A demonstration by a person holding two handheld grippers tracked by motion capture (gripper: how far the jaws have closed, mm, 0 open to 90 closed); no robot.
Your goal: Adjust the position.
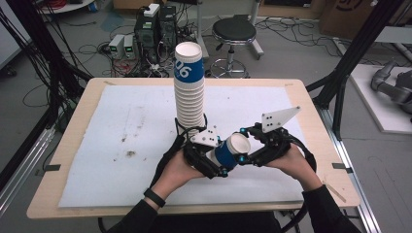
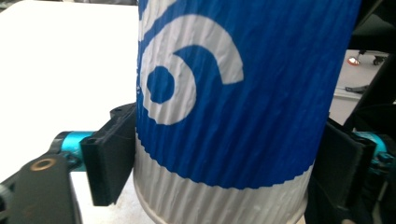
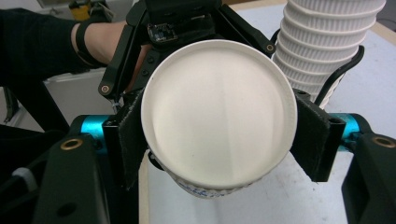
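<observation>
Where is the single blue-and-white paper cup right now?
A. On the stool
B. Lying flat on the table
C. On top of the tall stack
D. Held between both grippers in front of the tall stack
D: the cup sits tilted between the left gripper and the right gripper, in front of the stack.

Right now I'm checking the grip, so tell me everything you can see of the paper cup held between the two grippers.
The paper cup looks like ribbed white paper with a blue band bearing white print and a rolled rim. It lies tilted on its side above the white mat, its empty mouth toward the right gripper. The left gripper clamps its blue wall, and the right gripper's pads press its rim from both sides. Behind it stands the cup stack, apart from it.
</observation>
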